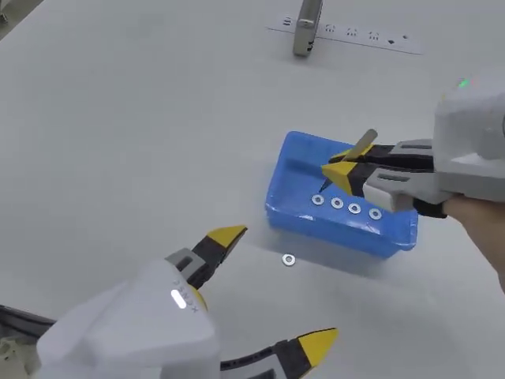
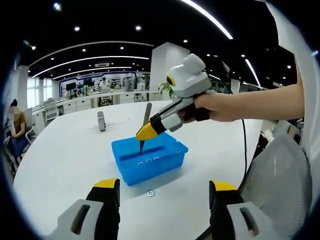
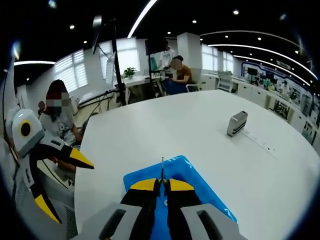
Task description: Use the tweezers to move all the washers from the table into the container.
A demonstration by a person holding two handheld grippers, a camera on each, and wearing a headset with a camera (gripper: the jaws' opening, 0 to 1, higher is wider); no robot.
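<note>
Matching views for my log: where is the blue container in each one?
Head view: blue container right of centre, below the right gripper holding tweezers.
Left gripper view: centre, past the open left gripper.
Right gripper view: bottom centre, beyond the right gripper.
Shared landmark: grey device beyond it.

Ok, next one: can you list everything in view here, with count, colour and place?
table: one, white, under everything.
container: one, blue, open-topped, mid-table.
washers in container: four, silvery, in a row on its floor.
washer on table: one, silvery, just outside the container's near wall.
tweezers: one pair, metal grey, tips down inside the container.
grey box: one, far side of the table.
socket strip: one, white, beside the grey box.
people: several, beyond the table.
right gripper: yellow-tipped, shut on the tweezers.
left gripper: yellow-tipped, open, nearest the camera.
</note>
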